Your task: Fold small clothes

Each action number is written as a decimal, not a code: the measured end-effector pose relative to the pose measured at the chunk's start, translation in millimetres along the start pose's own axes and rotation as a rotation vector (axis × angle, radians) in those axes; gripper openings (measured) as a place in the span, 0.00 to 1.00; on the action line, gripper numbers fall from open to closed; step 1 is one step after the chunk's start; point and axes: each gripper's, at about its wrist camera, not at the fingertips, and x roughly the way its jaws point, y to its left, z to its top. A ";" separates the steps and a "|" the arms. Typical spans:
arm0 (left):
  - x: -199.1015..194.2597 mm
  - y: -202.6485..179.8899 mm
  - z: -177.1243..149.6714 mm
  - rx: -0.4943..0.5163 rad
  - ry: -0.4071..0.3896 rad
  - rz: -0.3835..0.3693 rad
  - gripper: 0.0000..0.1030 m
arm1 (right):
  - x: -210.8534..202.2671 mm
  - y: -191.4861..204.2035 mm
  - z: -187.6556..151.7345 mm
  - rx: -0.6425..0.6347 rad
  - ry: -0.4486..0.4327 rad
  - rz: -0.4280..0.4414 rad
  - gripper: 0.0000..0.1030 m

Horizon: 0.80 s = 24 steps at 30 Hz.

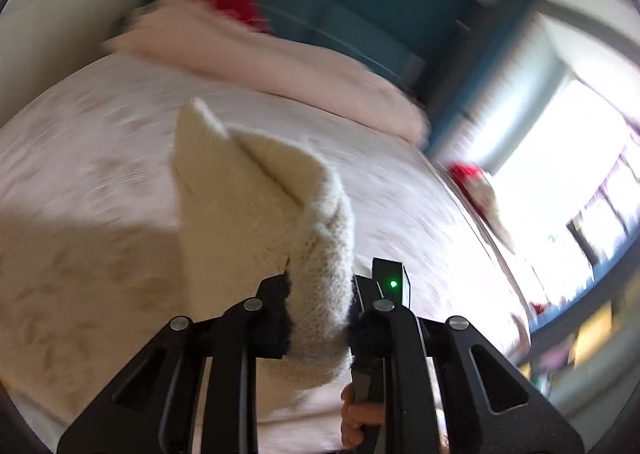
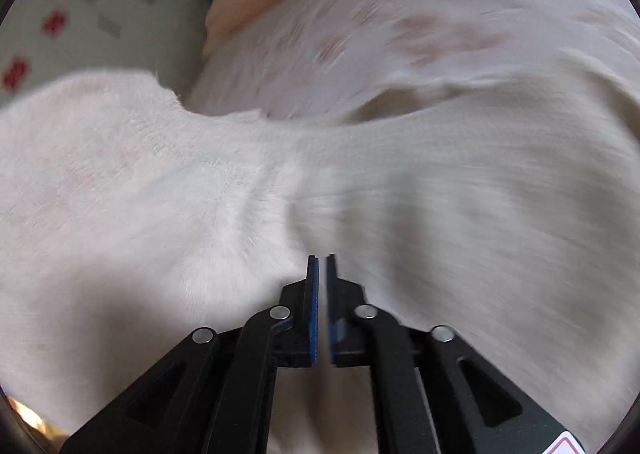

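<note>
A cream knitted garment (image 1: 256, 206) is bunched between the fingers of my left gripper (image 1: 320, 302), which is shut on it and holds it above the bed. In the right wrist view the same cream knit (image 2: 200, 194) spreads wide across the frame, lying over the bed. My right gripper (image 2: 322, 266) is shut just above the knit, with only a thin gap between its blue pads; no cloth shows between them. The right gripper's body (image 1: 390, 282), with a green light, shows just right of the left gripper, with a hand below it.
The bed has a pale pink patterned cover (image 1: 100, 142) (image 2: 440, 14). A pink pillow (image 1: 280, 66) and something red (image 1: 236, 10) lie at its far end. A red and white item (image 1: 472, 178) sits at the bed's right edge by a bright window (image 1: 560, 174). A blue wall stands behind.
</note>
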 end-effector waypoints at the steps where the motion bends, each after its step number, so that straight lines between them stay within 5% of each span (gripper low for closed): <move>1: 14.0 -27.0 -7.0 0.056 0.028 -0.029 0.18 | -25.1 -14.1 -5.6 0.016 -0.038 -0.012 0.09; 4: 66.0 -76.8 -41.7 0.134 0.153 -0.072 0.19 | -88.1 -62.5 -25.7 0.083 -0.127 -0.068 0.12; 9: 135.5 -88.3 -108.6 0.118 0.325 -0.025 0.31 | -156.0 -130.5 -62.3 0.146 -0.197 -0.274 0.16; 13: 108.4 -73.0 -126.4 0.105 0.256 -0.098 0.65 | -178.9 -141.1 -75.6 0.146 -0.226 -0.260 0.34; 17: 75.2 -50.2 -131.0 0.156 0.224 -0.025 0.71 | -178.9 -118.8 -66.4 0.101 -0.227 -0.143 0.60; 24: 59.2 15.0 -133.9 0.086 0.243 0.158 0.71 | -143.6 -80.8 -42.7 0.043 -0.168 -0.087 0.65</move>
